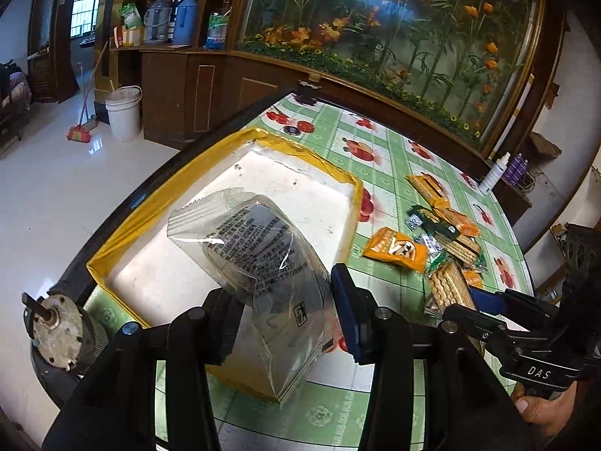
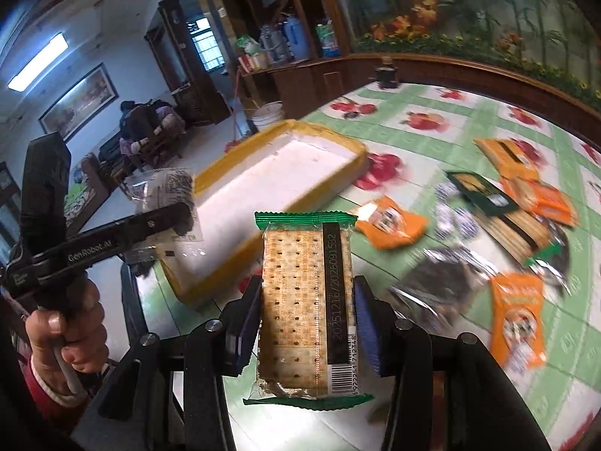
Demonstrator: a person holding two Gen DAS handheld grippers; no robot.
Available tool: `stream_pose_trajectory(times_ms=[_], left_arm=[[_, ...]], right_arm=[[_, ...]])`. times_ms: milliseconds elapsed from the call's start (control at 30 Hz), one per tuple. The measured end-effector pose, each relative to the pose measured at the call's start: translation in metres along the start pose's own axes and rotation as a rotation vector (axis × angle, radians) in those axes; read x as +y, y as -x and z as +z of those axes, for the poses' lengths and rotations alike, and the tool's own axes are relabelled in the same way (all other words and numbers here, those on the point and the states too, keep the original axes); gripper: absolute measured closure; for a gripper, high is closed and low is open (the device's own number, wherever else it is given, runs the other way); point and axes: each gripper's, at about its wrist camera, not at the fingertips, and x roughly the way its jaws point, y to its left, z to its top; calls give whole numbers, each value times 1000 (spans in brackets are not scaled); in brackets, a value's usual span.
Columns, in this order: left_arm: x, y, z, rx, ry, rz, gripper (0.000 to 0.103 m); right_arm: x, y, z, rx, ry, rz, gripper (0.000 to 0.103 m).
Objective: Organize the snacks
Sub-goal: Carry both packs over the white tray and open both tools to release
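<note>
Currently the left gripper (image 1: 285, 323) is pinching a clear-wrapped snack packet (image 1: 259, 259) between its pads, holding it tilted over the near part of the yellow-rimmed white tray (image 1: 225, 158). That tray is sitting at the left side of the table (image 1: 394, 150), which is wearing a green checked cloth printed with red fruit. The right gripper (image 2: 306, 319) is clamping a green-edged cracker pack (image 2: 306, 300) upright between its blue pads, with the pack hanging above the cloth just near of the tray (image 2: 326, 143). Well to the right, loose snacks are lying in a heap on the cloth: orange packets (image 1: 394, 250), a dark green packet (image 2: 482, 191) and more cracker packs (image 1: 449, 289). A hand (image 2: 71, 323) with a red cuff is gripping the left gripper's handle at the left of the right wrist view.
</note>
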Motion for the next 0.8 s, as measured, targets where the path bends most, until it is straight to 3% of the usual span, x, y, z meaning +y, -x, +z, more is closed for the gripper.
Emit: stream_pose_trajectory(times_ms=[200, 400, 800], left_arm=[[16, -22, 14, 11, -3, 90, 60], [32, -50, 12, 44, 27, 149, 59], [49, -76, 6, 98, 64, 201, 59]], right_arm=[[33, -52, 45, 0, 42, 47, 56], [43, -106, 83, 1, 34, 10, 56], [47, -167, 91, 71, 60, -15, 56]])
